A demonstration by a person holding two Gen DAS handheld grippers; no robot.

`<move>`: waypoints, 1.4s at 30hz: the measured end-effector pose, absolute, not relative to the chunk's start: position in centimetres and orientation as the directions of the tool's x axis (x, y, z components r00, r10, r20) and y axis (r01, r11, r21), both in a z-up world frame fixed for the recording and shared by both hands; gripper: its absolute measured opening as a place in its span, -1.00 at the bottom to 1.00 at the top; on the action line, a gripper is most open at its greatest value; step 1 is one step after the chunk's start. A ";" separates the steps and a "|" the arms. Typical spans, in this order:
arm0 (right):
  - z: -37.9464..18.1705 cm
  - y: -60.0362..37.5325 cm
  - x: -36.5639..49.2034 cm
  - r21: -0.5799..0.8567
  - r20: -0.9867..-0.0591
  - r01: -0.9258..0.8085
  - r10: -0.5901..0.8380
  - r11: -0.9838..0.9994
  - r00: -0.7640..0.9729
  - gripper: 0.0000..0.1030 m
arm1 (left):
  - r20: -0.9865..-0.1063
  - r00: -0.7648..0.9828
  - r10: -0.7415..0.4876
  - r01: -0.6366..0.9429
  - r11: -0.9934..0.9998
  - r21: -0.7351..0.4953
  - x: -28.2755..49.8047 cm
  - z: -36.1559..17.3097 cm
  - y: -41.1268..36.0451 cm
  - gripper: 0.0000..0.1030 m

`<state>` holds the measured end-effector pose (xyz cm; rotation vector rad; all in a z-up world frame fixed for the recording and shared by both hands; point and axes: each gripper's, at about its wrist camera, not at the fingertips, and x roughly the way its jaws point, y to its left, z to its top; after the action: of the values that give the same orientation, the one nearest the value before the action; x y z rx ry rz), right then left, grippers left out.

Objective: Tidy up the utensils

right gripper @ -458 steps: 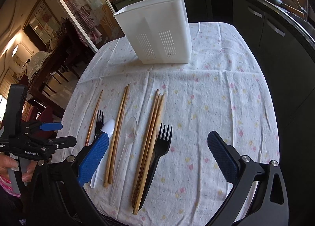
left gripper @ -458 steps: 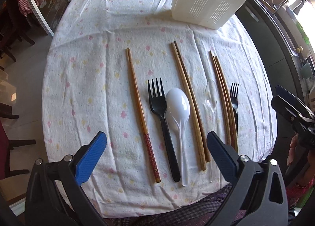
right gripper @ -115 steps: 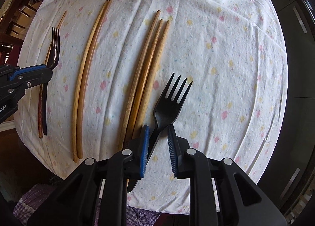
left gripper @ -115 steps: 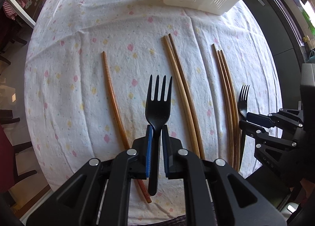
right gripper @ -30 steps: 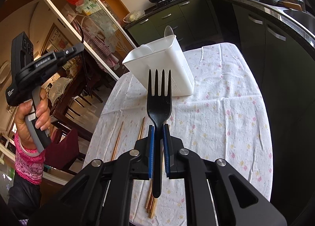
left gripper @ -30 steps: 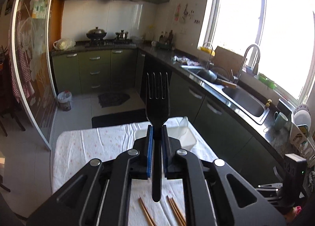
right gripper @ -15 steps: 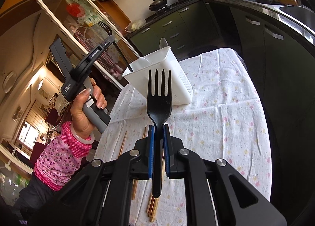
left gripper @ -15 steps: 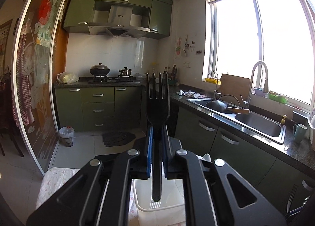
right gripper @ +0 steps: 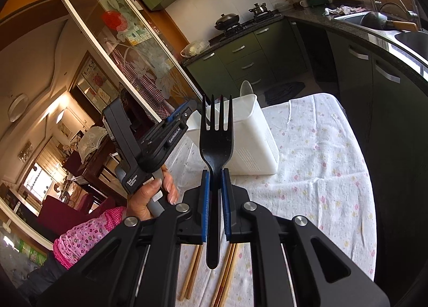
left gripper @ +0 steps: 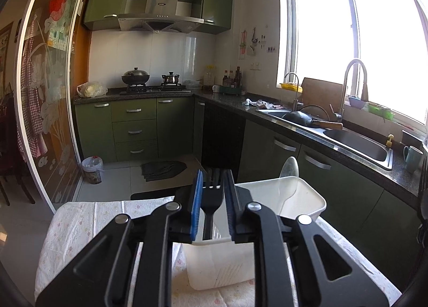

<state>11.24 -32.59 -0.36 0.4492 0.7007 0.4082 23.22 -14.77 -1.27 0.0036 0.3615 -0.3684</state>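
In the left wrist view my left gripper (left gripper: 211, 200) has parted jaws above the white utensil holder (left gripper: 307, 201). A black fork (left gripper: 212, 201) stands between the pads, tines up, its handle down in the holder. A clear spoon (left gripper: 289, 167) stands in the holder at the right. In the right wrist view my right gripper (right gripper: 214, 200) is shut on a second black fork (right gripper: 216, 143), held upright with tines up, in front of the holder (right gripper: 254, 143). The left gripper (right gripper: 171, 130) also shows there, over the holder's left end.
Pairs of wooden chopsticks (right gripper: 192, 275) lie on the flowered tablecloth (right gripper: 321, 159) below my right gripper. Kitchen counter with sink (left gripper: 355, 141) runs along the right. A glass sliding door (left gripper: 48, 109) is at the left.
My left gripper has come down over the holder and its jaws have parted; its fork has slid lower, into the holder. My right gripper still holds its fork upright, a little nearer the holder.
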 end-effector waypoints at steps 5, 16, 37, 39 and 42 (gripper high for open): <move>1.4 -31.6 12.6 0.488 -0.478 -0.218 0.468 0.845 0.743 -0.82 | -0.346 0.866 -0.362 0.357 0.931 -0.079 22.4 -1.6 -14.1 -0.54; 6.6 -29.6 19.2 0.399 -0.268 -0.173 0.295 0.901 0.917 -0.81 | -0.280 0.876 -0.394 0.356 0.918 -0.178 16.4 3.0 -9.6 -0.37; -3.1 -25.7 24.5 0.175 -0.289 -0.087 0.136 0.981 0.948 -0.80 | -0.291 0.894 -0.342 0.288 0.934 -0.211 2.4 2.2 0.1 0.79; -3.4 -25.5 24.2 0.169 -0.283 -0.090 0.136 0.981 0.949 -0.80 | -0.301 0.891 -0.339 0.284 0.935 -0.213 2.3 2.0 0.3 0.80; -3.9 -25.3 23.9 0.159 -0.282 -0.093 0.135 0.983 0.950 -0.80 | -0.313 0.889 -0.334 0.277 0.937 -0.214 2.6 2.1 0.4 0.80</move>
<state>23.90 -25.33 -3.90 0.1453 0.2959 0.1164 2.62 0.40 2.09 -0.1654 0.3531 -0.3188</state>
